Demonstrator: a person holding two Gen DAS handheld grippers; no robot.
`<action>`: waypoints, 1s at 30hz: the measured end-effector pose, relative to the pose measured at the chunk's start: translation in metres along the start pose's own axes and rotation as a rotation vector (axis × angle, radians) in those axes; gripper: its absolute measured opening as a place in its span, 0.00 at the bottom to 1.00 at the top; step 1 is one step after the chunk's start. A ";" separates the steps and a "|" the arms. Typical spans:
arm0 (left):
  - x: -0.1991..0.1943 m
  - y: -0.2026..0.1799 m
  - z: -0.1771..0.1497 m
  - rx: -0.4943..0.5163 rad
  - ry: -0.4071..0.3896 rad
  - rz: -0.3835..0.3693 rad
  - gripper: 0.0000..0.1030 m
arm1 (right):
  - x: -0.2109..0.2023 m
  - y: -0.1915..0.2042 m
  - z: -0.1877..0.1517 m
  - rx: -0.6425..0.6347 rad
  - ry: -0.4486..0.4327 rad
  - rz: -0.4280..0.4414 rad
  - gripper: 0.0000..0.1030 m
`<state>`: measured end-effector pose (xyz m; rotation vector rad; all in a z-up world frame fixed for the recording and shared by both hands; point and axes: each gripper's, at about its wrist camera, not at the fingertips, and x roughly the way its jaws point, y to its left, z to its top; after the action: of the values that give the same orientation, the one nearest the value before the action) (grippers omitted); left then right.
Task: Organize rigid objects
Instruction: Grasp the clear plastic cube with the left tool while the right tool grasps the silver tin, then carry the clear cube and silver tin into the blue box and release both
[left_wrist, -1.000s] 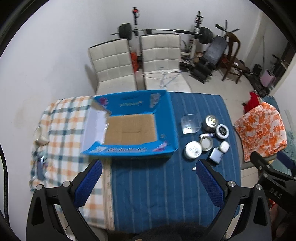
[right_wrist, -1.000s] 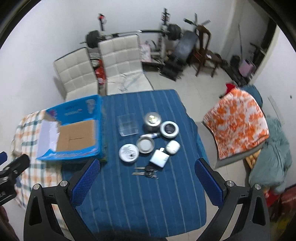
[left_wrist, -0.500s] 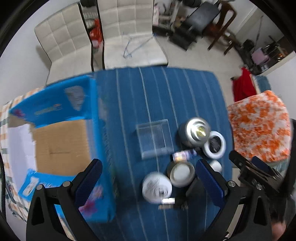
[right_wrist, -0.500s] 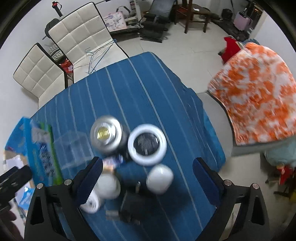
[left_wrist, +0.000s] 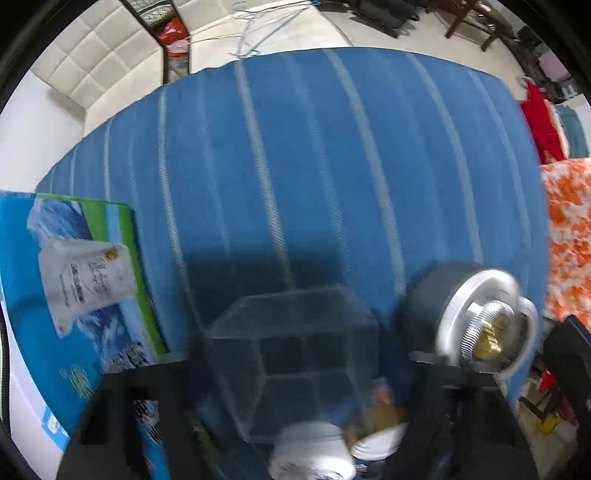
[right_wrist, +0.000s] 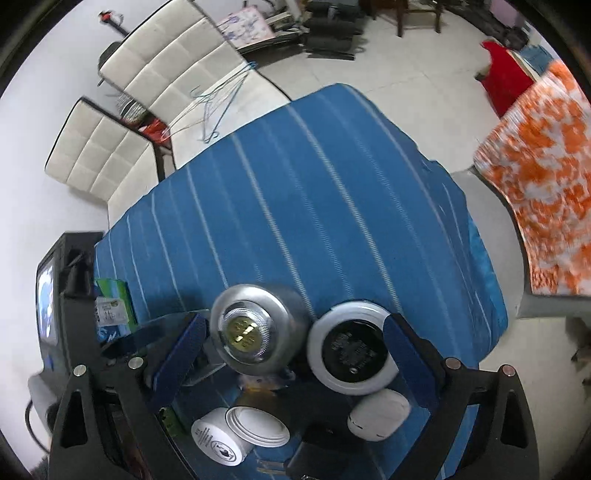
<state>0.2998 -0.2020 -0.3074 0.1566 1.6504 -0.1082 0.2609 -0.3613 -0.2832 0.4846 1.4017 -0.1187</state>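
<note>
In the left wrist view the bottom of the frame is badly blurred: the left gripper (left_wrist: 291, 417) shows only as two dark smears at lower left and lower right, spread wide on either side of a clear plastic box (left_wrist: 291, 354) at lower centre, so it reads as released, touching nothing that can be made out. A grey can (left_wrist: 476, 325) with a silver top sits at right, smeared by motion, and white round lids at the bottom edge are cut off. At left, the blue carton (left_wrist: 70, 295) carries a picture of a white bag with writing too soft to read. In the right wrist view the right gripper (right_wrist: 291, 354) is spread wide, its blue pads (right_wrist: 181, 354) flanking both the can (right_wrist: 255, 328) and a white-rimmed round tin with a black centre (right_wrist: 351, 350); whether a pad touches either cannot be told. The tin's print is illegible. Below, a white jar (right_wrist: 221, 439) on its side bears a small unreadable label, beside a white oval case (right_wrist: 376, 413) on the blue striped cloth (right_wrist: 314, 184).
</note>
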 end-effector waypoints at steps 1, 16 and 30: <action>0.000 0.007 0.002 -0.018 0.000 -0.023 0.61 | 0.001 0.004 -0.001 -0.016 0.000 -0.004 0.96; 0.008 0.059 0.036 -0.070 0.009 -0.043 0.61 | 0.056 0.060 -0.016 -0.264 0.040 -0.156 0.93; 0.016 0.035 0.041 -0.050 -0.015 -0.002 0.60 | 0.084 0.072 -0.008 -0.263 0.106 -0.253 0.71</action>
<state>0.3444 -0.1738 -0.3262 0.1153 1.6374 -0.0693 0.2944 -0.2764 -0.3464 0.0956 1.5531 -0.1118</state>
